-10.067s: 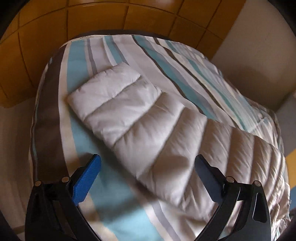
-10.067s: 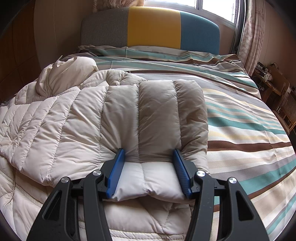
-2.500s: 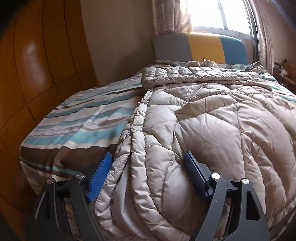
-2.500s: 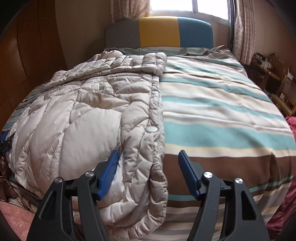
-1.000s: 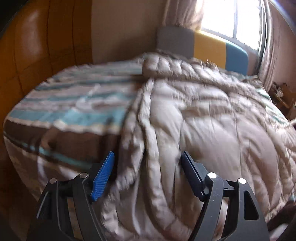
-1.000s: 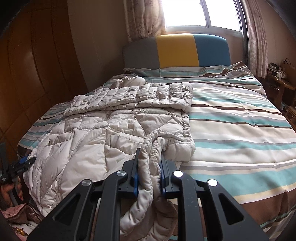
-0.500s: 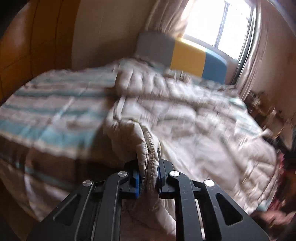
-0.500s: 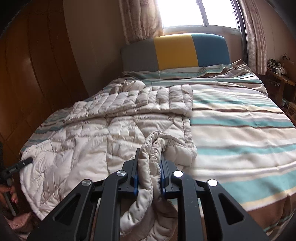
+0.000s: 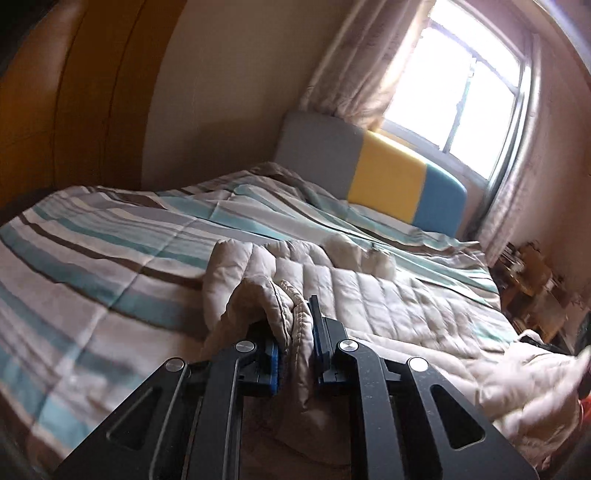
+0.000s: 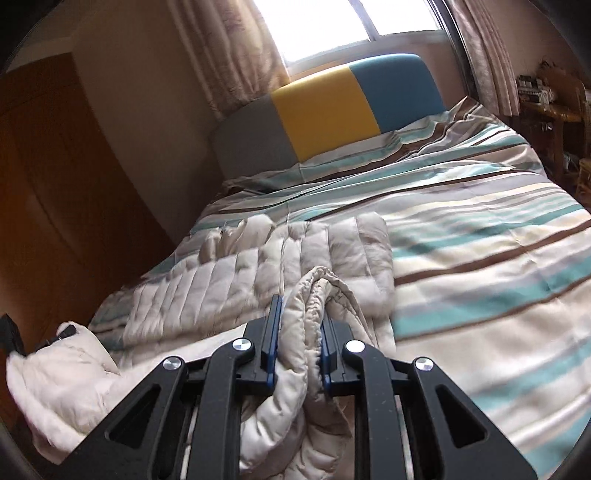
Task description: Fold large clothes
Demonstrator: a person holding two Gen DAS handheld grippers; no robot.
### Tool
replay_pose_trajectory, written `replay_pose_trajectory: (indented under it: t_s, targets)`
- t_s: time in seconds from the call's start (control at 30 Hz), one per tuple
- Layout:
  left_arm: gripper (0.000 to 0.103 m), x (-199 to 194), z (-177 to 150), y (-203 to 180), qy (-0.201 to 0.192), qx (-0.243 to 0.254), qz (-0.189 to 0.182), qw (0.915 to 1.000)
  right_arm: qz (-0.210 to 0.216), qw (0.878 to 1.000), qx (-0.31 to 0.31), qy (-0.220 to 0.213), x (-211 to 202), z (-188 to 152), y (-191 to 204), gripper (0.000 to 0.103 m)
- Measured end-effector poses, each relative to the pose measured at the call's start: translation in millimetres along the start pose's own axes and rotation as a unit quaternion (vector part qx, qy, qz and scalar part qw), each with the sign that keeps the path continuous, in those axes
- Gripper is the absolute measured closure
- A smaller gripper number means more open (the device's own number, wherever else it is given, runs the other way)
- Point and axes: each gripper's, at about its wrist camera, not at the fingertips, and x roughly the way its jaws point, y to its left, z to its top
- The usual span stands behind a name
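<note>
Mid-fold on the striped bed point(image 10: 480, 229): left claw point(image 9: 295, 332) and right claw point(image 10: 297, 332) each clamped tight on the hem of the beige quilted down coat point(image 10: 314, 251), lifted off the foot edge. Next, probably: hem carried toward the headboard point(image 10: 332, 107), laid level over the collar.

The beige puffy quilted coat point(image 10: 258, 273) lies on the bed with the striped cover point(image 10: 480, 229), on the side near the brown wooden wall panels point(image 10: 55, 184). The padded headboard in grey, yellow and blue point(image 10: 325, 107) stands at the far end of the bed. The bright window with curtains point(image 10: 340, 26) is behind it. A wooden shelf with small things point(image 10: 546, 99) stands to the right of the bed.
</note>
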Motion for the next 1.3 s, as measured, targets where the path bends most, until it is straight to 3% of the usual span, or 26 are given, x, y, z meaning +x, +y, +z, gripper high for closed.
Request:
replay_pose_trajectory:
  t_s: [0.23, 0.33, 0.43, 0.53, 0.6, 0.67, 0.73, 0.83, 0.87, 0.93, 1.0, 1.07, 1.17, 1.23, 1.27, 1.3]
  targets:
    - [0.090, 75, 30, 3, 0.027, -0.004, 0.030, 0.9992, -0.006, 0.998, 0.054, 0.030, 69, 37, -20, 0.086]
    - [0.090, 102, 35, 12, 0.045, -0.009, 0.047, 0.9978, -0.006, 0.995, 0.092, 0.043, 91, 41, -36, 0.081]
    - [0.086, 125, 37, 23, 0.070, -0.023, 0.066, 0.9951, 0.002, 0.991, 0.127, 0.039, 108, 40, -56, 0.069]
    - [0.063, 137, 38, 35, 0.081, -0.047, 0.059, 0.9939, 0.002, 0.989, 0.147, 0.007, 109, 37, -70, 0.051]
    - [0.033, 131, 43, 43, 0.063, -0.068, 0.050, 0.9945, -0.030, 0.987, 0.152, -0.034, 99, 38, -77, 0.011]
    - [0.018, 119, 48, 55, 0.031, -0.096, 0.035, 0.9943, -0.017, 0.984, 0.161, -0.069, 87, 41, -89, 0.010]
    - [0.018, 114, 51, 65, 0.027, -0.117, 0.016, 0.9927, -0.021, 0.984, 0.165, -0.066, 83, 42, -99, 0.010]
    - [0.010, 98, 53, 74, 0.002, -0.123, 0.014, 0.9923, -0.022, 0.988, 0.146, -0.041, 78, 37, -108, 0.009]
    - [0.005, 89, 53, 80, -0.019, -0.127, 0.004, 0.9917, -0.022, 0.990, 0.134, -0.028, 78, 34, -108, 0.009]
    - [0.004, 79, 51, 91, -0.029, -0.144, -0.024, 0.9889, -0.010, 0.994, 0.111, -0.001, 87, 27, -103, 0.007]
    - [0.003, 81, 47, 92, -0.005, -0.116, -0.019, 0.9931, 0.000, 0.995, 0.085, 0.047, 100, 20, -99, 0.006]
    - [0.003, 97, 34, 83, 0.054, -0.059, -0.012, 0.9967, 0.004, 0.994, 0.074, 0.080, 113, 13, -95, 0.005]
    - [0.003, 123, 9, 71, 0.128, 0.001, 0.003, 0.9917, 0.021, 0.989, 0.097, 0.106, 128, 7, -99, 0.005]
    - [0.003, 139, -5, 68, 0.153, 0.018, 0.021, 0.9878, 0.044, 0.984, 0.119, 0.124, 137, 3, -101, 0.016]
    - [0.009, 144, -8, 70, 0.160, 0.000, 0.013, 0.9871, 0.045, 0.984, 0.117, 0.126, 138, 2, -100, 0.025]
    - [0.027, 151, -11, 73, 0.180, -0.034, -0.021, 0.9828, 0.044, 0.984, 0.111, 0.128, 138, 1, -98, 0.028]
